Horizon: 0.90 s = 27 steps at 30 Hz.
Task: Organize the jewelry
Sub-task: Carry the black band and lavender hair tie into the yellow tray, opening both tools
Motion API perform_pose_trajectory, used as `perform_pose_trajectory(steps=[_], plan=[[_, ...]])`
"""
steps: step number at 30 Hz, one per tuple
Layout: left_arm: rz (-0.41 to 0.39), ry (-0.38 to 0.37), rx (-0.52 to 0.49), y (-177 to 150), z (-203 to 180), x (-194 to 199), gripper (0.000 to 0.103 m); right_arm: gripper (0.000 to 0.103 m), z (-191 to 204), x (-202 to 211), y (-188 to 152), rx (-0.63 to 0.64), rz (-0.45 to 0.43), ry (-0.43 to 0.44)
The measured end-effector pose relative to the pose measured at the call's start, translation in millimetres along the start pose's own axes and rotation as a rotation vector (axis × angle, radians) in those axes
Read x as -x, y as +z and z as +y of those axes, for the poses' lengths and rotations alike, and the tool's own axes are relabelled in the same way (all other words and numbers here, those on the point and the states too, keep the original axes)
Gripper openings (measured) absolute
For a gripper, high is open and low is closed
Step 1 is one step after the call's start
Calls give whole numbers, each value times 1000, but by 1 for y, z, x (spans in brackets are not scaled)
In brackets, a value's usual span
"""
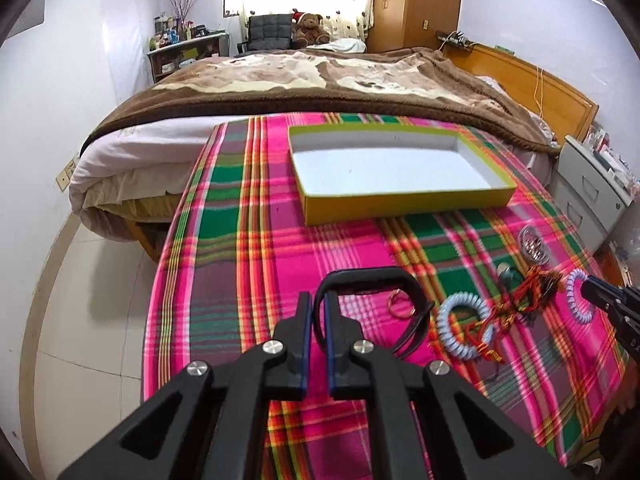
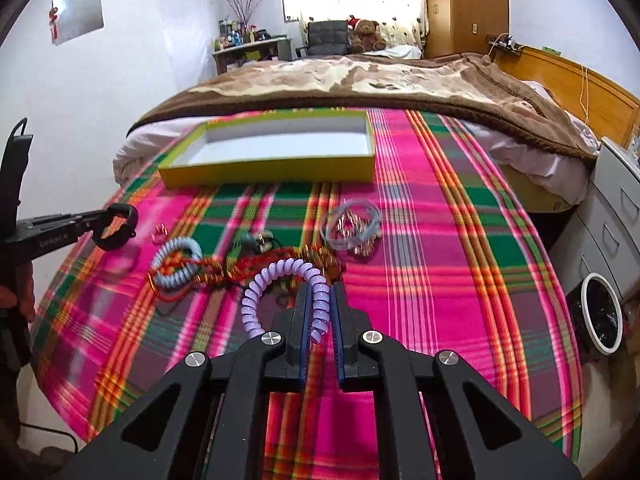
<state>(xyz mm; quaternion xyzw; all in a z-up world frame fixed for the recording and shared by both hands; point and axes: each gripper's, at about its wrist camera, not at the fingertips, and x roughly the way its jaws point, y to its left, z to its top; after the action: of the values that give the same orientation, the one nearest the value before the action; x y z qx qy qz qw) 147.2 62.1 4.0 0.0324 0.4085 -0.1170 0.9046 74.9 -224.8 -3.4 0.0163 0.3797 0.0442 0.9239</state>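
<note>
My left gripper (image 1: 319, 304) is shut on a black band bracelet (image 1: 372, 278), held above the plaid cloth; it also shows in the right wrist view (image 2: 116, 226). My right gripper (image 2: 321, 300) is shut on a purple spiral coil bracelet (image 2: 280, 276), also seen at the right edge of the left wrist view (image 1: 576, 296). An empty yellow-green box with a white inside (image 1: 396, 168) (image 2: 272, 148) lies at the far side. A light blue coil (image 1: 460, 330) (image 2: 176, 258), red-and-gold cords (image 1: 520, 300) (image 2: 248, 268), a small ring (image 1: 400, 304) and a beaded silver bangle (image 1: 534, 244) (image 2: 354, 228) lie loose.
The plaid cloth (image 1: 248, 248) covers a table beside a bed with a brown blanket (image 1: 304, 80). White drawers (image 1: 588, 192) and a bin (image 2: 600, 312) stand to the right. Floor tiles lie to the left.
</note>
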Motion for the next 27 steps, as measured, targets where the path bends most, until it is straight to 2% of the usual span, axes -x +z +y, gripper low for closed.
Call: perform_pose_trajectory(steps=[5, 11, 27], plan=[[-18, -15, 3, 23, -1, 3, 6, 9, -3, -2, 26, -6, -18, 16], [-43, 6, 4, 50, -3, -1, 6, 9, -9, -14, 59, -6, -34, 7], [-51, -5, 0, 105, -16, -45, 6, 9, -30, -65, 127, 2, -26, -48]])
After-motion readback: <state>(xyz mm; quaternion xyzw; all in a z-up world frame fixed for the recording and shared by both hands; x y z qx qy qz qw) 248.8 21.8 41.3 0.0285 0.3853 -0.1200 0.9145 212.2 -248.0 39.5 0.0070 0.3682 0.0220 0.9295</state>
